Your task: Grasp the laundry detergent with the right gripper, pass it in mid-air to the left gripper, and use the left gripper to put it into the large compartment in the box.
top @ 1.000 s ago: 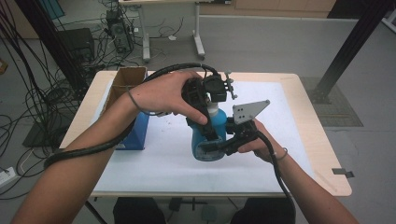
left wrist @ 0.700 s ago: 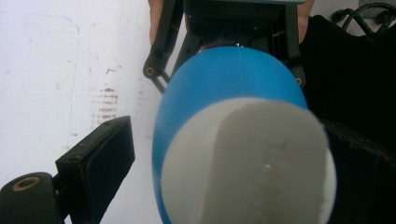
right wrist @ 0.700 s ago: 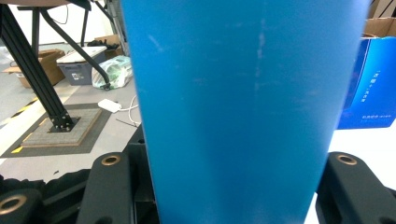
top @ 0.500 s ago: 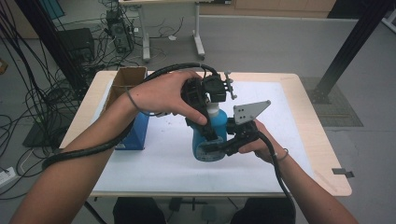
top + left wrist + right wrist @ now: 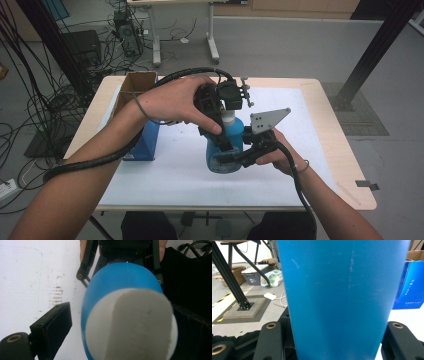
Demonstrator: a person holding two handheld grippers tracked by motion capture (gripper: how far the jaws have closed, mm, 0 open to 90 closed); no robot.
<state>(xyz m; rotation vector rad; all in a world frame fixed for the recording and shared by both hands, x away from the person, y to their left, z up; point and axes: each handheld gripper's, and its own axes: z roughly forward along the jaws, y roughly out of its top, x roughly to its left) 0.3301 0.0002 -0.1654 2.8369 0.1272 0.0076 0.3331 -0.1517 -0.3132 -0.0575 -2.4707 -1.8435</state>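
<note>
Two grippers: both were at one blue bottle (image 5: 231, 145) in the middle of the table (image 5: 320, 150), held just above its white sheet.
Bottle: it stood roughly upright, with a blue body and a white cap (image 5: 130, 325) on top.
Right gripper (image 5: 239, 157): its jaws were clamped on the bottle's lower body from the person's right side, one black jaw on each side of the blue wall in the right gripper view.
Left gripper (image 5: 220, 112): it came down over the cap from above; the left jaw stood clear of the cap, the other jaw's contact could not be told.
Blue box (image 5: 146, 142): it stood to the left of the bottle, apart from it.
Cardboard box (image 5: 134, 85): it sat behind the blue box at the table's left edge.
</note>
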